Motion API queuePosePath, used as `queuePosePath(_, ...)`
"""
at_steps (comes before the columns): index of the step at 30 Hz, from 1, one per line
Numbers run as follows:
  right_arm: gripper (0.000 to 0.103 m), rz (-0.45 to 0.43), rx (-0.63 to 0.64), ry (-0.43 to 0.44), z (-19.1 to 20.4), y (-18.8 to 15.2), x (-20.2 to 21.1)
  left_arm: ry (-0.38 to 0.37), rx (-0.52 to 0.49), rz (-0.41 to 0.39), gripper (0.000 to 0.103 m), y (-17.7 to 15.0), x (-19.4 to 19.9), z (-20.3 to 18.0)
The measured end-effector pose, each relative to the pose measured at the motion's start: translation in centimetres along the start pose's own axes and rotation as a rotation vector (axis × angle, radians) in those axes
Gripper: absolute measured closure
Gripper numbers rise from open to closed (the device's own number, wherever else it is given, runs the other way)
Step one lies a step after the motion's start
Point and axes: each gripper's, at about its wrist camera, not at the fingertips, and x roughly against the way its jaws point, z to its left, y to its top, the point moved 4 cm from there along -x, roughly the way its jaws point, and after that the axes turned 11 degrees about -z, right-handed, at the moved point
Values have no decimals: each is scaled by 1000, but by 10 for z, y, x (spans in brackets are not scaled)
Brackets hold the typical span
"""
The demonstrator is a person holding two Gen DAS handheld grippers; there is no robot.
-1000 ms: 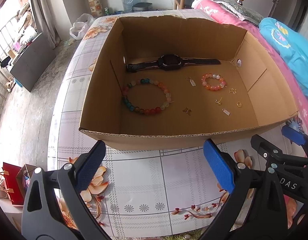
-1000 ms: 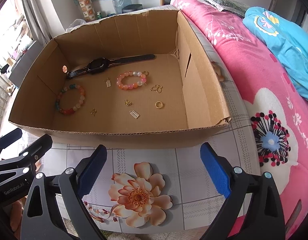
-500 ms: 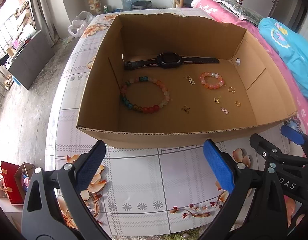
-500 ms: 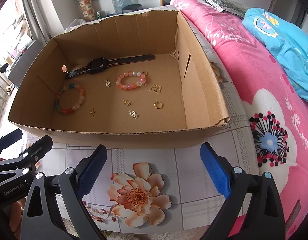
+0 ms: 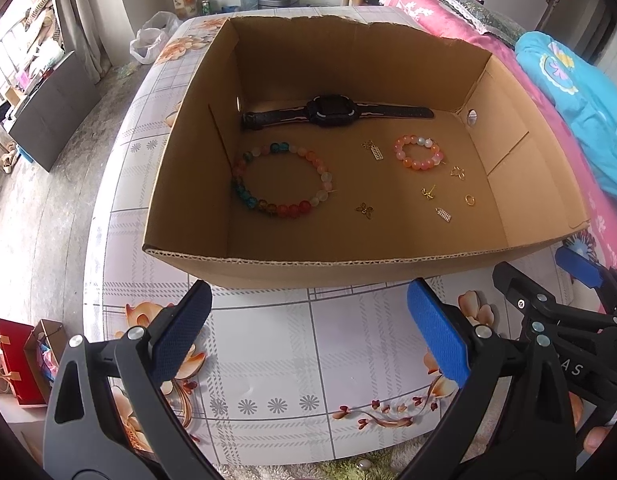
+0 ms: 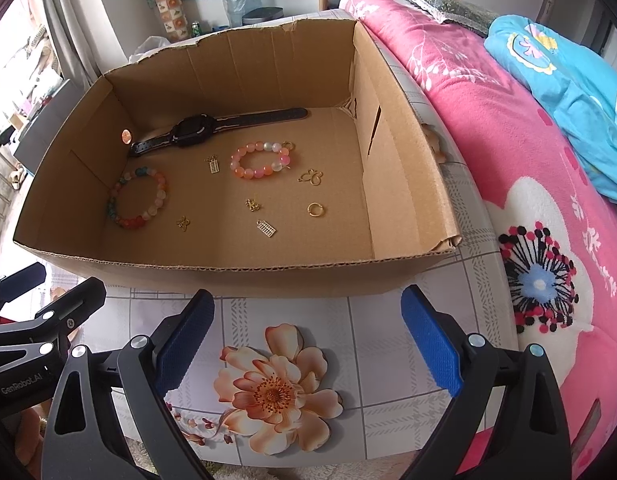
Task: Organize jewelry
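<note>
An open cardboard box (image 5: pixel 268 268) (image 6: pixel 228 276) stands on the floral table. Inside lie a black watch (image 5: pixel 332 112) (image 6: pixel 192 132), a large multicolour bead bracelet (image 5: pixel 280 180) (image 6: pixel 138 198), a small pink-orange bead bracelet (image 5: pixel 418 152) (image 6: pixel 260 160), a gold ring (image 5: pixel 470 199) (image 6: pixel 315 209) and several small gold charms (image 5: pixel 364 210) (image 6: pixel 266 227). My left gripper (image 5: pixel 306 332) is open and empty, above the table in front of the box. My right gripper (image 6: pixel 306 332) is open and empty, beside the left one.
A bed with a pink blanket (image 6: pixel 528 160) and a blue quilt (image 6: pixel 568 68) runs along the table's right side. The floor lies to the left (image 5: pixel 36 208), with red bags (image 5: pixel 16 356) below the table edge. The table's near edge (image 5: pixel 308 452) is just under the grippers.
Both grippers have risen slightly, so more of the box floor shows. Nothing in the box has moved and both stay open.
</note>
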Motion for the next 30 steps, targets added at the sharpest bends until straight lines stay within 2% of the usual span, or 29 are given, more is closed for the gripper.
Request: queuePosePath(30, 11, 0, -1, -3, 3, 2, -1, -2, -2, 1, 8, 0, -1, 0)
